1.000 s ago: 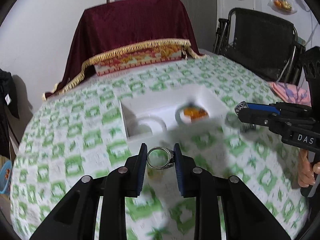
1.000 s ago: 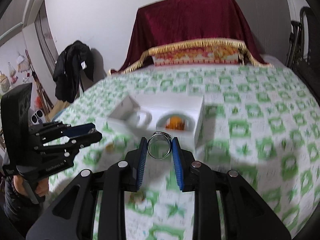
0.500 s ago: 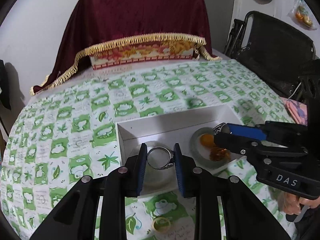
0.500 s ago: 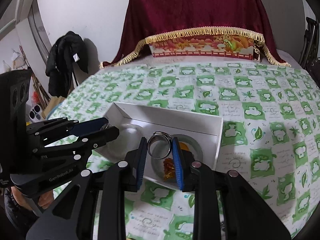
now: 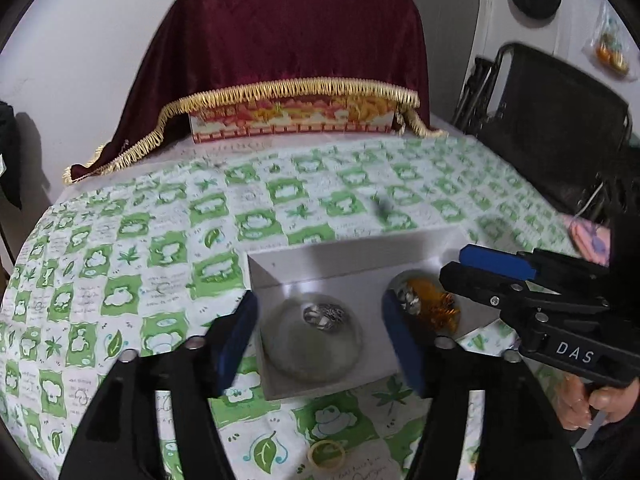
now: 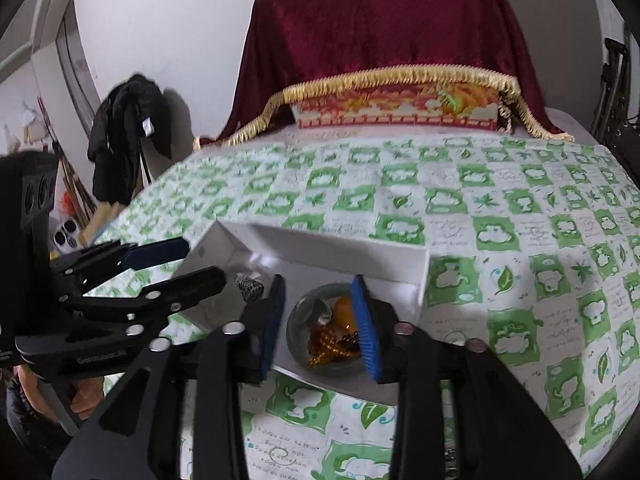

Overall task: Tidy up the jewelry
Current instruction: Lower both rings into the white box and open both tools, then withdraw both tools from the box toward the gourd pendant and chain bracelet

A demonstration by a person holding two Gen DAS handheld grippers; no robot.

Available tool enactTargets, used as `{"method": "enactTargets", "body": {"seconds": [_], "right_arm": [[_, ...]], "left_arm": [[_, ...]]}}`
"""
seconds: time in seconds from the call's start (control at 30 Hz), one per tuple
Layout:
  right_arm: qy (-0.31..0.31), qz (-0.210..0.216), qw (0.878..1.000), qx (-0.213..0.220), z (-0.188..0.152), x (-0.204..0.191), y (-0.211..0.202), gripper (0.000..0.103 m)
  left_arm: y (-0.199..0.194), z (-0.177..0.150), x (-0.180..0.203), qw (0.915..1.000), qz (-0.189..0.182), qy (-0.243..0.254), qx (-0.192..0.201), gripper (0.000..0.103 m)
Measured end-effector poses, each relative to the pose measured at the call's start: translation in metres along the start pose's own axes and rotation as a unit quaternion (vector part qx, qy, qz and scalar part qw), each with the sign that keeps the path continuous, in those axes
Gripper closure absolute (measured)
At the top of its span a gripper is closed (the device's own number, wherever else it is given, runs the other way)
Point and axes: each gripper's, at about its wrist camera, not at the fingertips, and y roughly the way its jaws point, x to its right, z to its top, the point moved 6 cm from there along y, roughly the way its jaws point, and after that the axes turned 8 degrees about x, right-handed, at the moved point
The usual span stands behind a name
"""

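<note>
Surface: table under a green-and-white checked cloth [image 5: 120, 240], printed with leaves and clouds. Beyond the grippers, at the far edge, stood a patterned box draped in maroon velvet with gold fringe [image 5: 296, 40]; white wall behind. Dark garment [image 6: 124, 136] hung at the far left of the right gripper; black folding chair [image 5: 560, 112] at the far right of the left gripper.

Directly ahead of both grippers lay a white open box [image 5: 360, 256], long axis running across the view, holding two round glass dishes.

Left gripper [image 5: 320, 340]: released, jaws opening, blue pads wide apart and touching nothing. Silver ring [image 5: 324, 316] lay just beyond and between the fingers, in the clear dish [image 5: 312, 356]; seemingly on its side, though blurred.

Right gripper [image 6: 320, 320]: released, jaws opening, nothing pressed between pads. Past its fingertips sat the second dish [image 6: 296, 320] with amber beads [image 6: 332, 344] and a second silver ring [image 6: 322, 314], partly masked by the pads.

Yellow band [image 5: 326, 456] lay loose on the cloth, near side of the box, beneath the left gripper's fingers.
</note>
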Motion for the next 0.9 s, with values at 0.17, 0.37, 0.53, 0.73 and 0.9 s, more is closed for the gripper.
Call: {"method": "enactTargets", "body": {"seconds": [0.17, 0.37, 0.53, 0.73, 0.9], "right_arm": [[0.017, -0.010, 0.998, 0.053, 0.011, 0.009, -0.020, 0.033], [0.031, -0.055, 0.990, 0.122, 0.017, 0.026, -0.048, 0.005], [0.042, -0.052, 0.989, 0.134, 0.014, 0.035, -0.061, 0.005], [0.022, -0.051, 0.988, 0.143, 0.005, 0.030, -0.073, 0.005], [-0.009, -0.072, 0.981, 0.178, 0.001, 0.030, -0.102, 0.005]], "left_arm": [[-0.018, 0.008, -0.010, 0.9991, 0.016, -0.018, 0.035, 0.013], [-0.028, 0.006, -0.030, 0.9959, 0.071, -0.028, 0.047, 0.004], [-0.033, -0.003, -0.040, 0.9932, 0.104, -0.030, 0.044, 0.003], [-0.035, -0.017, -0.041, 0.9905, 0.133, -0.017, 0.028, 0.003], [-0.039, -0.032, -0.039, 0.9891, 0.146, -0.013, 0.014, 0.003]]}}
